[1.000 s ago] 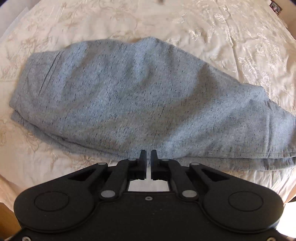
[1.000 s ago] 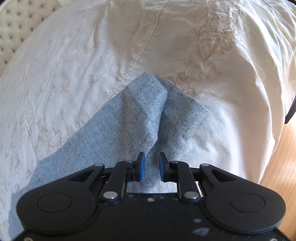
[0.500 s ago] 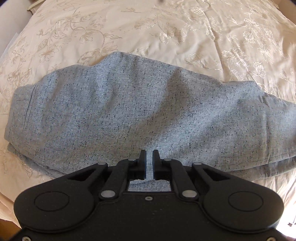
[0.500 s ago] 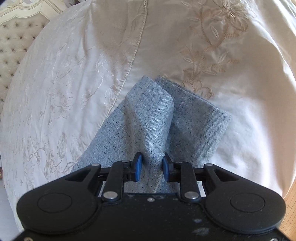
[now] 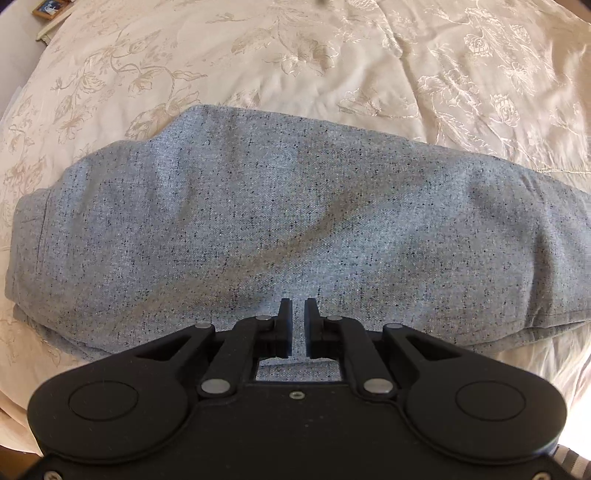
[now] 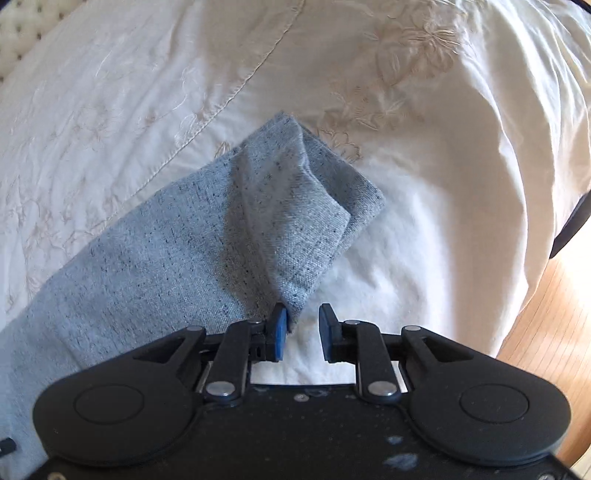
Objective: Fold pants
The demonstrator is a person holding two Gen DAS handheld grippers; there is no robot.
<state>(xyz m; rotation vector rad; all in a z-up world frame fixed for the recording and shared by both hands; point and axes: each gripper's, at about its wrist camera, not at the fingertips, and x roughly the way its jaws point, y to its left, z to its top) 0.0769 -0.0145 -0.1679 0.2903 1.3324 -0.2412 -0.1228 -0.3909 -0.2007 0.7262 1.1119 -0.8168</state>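
The grey speckled pants lie folded lengthwise across the cream bedspread, waist end at the left. My left gripper hovers low over their near edge, its black fingers almost together with nothing pinched between them. In the right wrist view the leg end of the pants is turned up into a peak. The peak's lowest corner rests against the blue pad of the left finger. My right gripper is open, and white sheet shows in the gap between its fingers.
The embroidered cream bedspread covers the whole bed. Its edge drops off at the right, with wooden floor beyond. A tufted headboard shows at the top left. A dark object stands by the bed's right edge.
The right gripper held bunched leg fabric half a second ago; now the fabric has slipped out to its left finger. The left gripper has moved forward over the pants.
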